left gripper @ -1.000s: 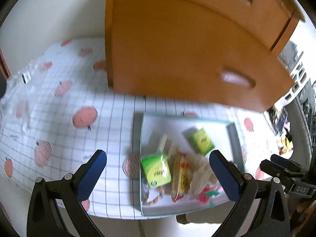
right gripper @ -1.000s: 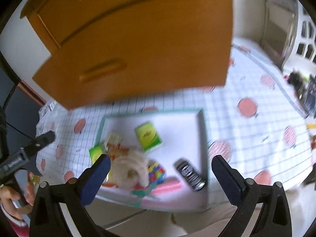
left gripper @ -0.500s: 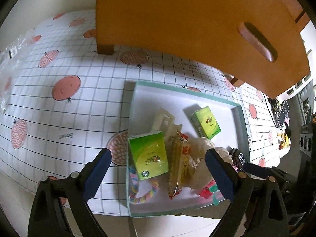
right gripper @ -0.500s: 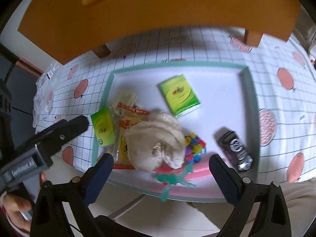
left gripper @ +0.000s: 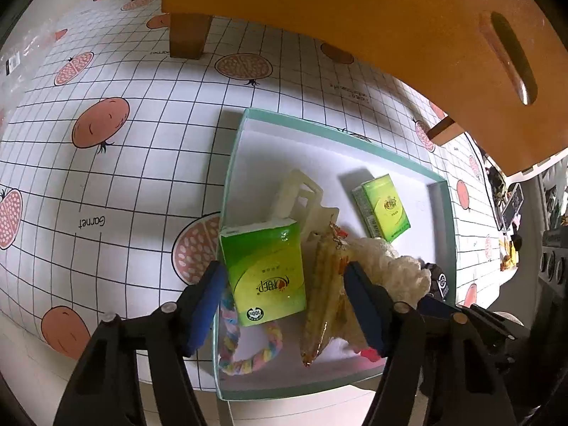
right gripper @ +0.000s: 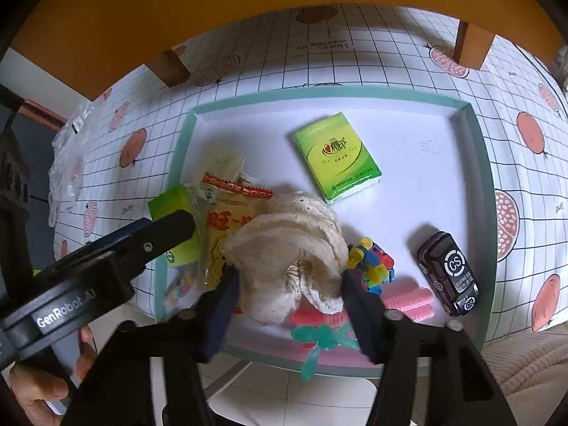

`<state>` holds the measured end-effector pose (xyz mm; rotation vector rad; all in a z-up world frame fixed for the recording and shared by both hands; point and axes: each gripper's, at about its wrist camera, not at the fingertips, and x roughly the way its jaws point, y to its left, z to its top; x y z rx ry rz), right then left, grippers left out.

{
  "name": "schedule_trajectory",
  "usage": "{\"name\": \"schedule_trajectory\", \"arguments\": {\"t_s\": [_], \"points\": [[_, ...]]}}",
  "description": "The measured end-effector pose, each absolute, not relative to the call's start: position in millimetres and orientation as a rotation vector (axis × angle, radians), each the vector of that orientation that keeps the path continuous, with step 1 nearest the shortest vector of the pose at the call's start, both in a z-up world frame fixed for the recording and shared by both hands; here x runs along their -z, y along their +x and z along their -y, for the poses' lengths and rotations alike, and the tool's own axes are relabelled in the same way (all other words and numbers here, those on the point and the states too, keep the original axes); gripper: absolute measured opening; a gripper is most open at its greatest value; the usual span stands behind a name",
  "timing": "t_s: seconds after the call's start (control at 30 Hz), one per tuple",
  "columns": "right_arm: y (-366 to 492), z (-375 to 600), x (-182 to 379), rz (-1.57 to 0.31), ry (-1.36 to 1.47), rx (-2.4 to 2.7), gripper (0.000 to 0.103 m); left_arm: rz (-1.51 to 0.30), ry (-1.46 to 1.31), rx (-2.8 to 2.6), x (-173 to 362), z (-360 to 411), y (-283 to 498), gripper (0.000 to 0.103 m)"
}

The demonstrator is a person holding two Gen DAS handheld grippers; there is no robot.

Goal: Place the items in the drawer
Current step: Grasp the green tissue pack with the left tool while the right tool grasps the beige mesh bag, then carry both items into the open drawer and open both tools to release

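Observation:
A teal-rimmed white tray (left gripper: 337,135) (right gripper: 319,90) holds several small items. My left gripper (left gripper: 284,284) is open low over its near left corner, its fingers either side of a green tissue pack (left gripper: 264,273) and a yellow snack packet (left gripper: 323,301). My right gripper (right gripper: 289,301) is open around a cream lace cloth (right gripper: 291,248) at the tray's near edge. A second green tissue pack (right gripper: 337,158) lies flat mid-tray. The wooden drawer unit (left gripper: 355,17) stands on legs behind the tray, its slot handle (left gripper: 511,60) at top right.
Also in the tray: a black toy car (right gripper: 447,277), coloured beads (right gripper: 371,264), pink rollers (right gripper: 408,301), a teal clip (right gripper: 319,337), a cream claw clip (left gripper: 301,195) and a braided ring (left gripper: 248,355). A checked fruit-print cloth (left gripper: 106,177) covers the table. A hand (right gripper: 35,390) holds the left tool.
Both grippers have come down and forward onto the tray. Their fingers have narrowed, the left around the tissue pack, the right around the lace cloth. The drawer fronts have slid up out of view.

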<state>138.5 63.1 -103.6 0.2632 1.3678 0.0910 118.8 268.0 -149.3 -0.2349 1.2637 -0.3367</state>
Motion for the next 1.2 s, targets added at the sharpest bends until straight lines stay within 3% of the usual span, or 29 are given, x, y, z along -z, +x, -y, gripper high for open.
{"name": "schedule_trajectory", "arguments": {"t_s": [0.1, 0.17, 0.27, 0.7, 1.2], "points": [[138.6, -60.4, 104.3, -1.365, 0.279, -0.085, 0.041, -1.271, -0.22, 0.324, 153.1, -265.2, 121.2, 0.064], [138.2, -57.8, 105.5, -1.365, 0.297, -0.084, 0.027, -1.277, -0.222, 0.312, 156.2, -264.5, 123.5, 0.06], [136.4, -53.4, 105.7, -1.363, 0.326, -0.078, 0.02, -1.277, -0.227, 0.305, 157.8, -265.4, 124.5, 0.053], [128.4, -35.9, 102.7, -1.337, 0.441, -0.061, 0.012, -1.291, -0.171, 0.266, 170.1, -253.6, 125.2, 0.049], [121.2, -28.7, 71.3, -1.226, 0.484, -0.098, 0.008, -1.196, -0.26, 0.25, 132.1, -280.2, 116.9, 0.048]]}}
